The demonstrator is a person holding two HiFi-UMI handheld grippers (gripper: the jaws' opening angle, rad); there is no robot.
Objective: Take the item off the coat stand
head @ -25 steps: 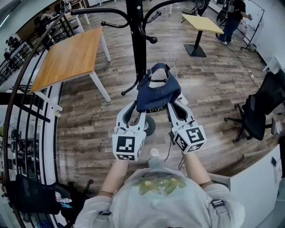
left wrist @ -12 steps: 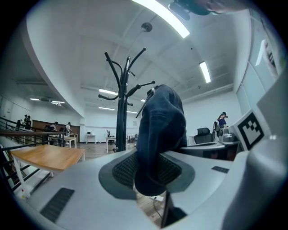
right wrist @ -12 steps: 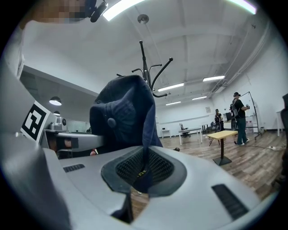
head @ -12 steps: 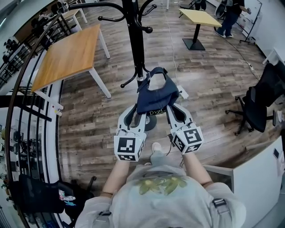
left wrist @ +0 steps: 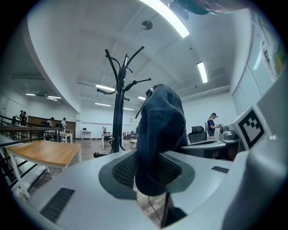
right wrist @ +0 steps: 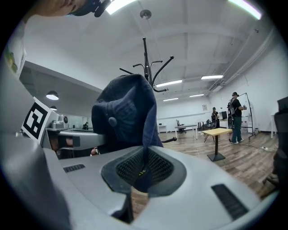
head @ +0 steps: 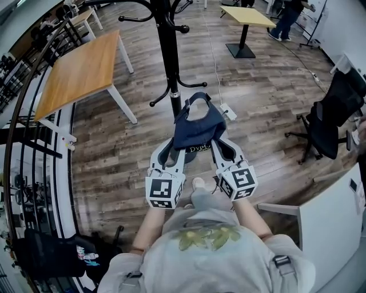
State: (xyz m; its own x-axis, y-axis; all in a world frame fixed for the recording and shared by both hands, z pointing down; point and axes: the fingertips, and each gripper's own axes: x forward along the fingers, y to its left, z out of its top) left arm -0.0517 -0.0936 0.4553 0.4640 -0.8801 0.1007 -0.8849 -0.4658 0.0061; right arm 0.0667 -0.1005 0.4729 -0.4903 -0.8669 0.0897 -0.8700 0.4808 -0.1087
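A dark blue cap (head: 197,127) hangs in the air between both grippers, clear of the black coat stand (head: 167,57) behind it. My left gripper (head: 178,146) is shut on the cap's left edge, the cloth (left wrist: 158,148) bunched between its pads. My right gripper (head: 213,144) is shut on the right edge, where a thin fold of the cap (right wrist: 130,121) runs down between its pads. In both gripper views the stand (left wrist: 118,112) (right wrist: 146,58) rises some way beyond the cap. The cap's back strap loops open toward the stand.
A wooden table (head: 77,71) stands left of the stand, with a black railing (head: 26,114) along the far left. A small yellow table (head: 246,17) and a person (head: 286,14) are at the back right. A black office chair (head: 331,114) stands at right, a white desk (head: 331,229) near right.
Both grippers have held the cap throughout and drawn back with it; the coat stand now lies farther from the cap, and the whole view has shifted backward.
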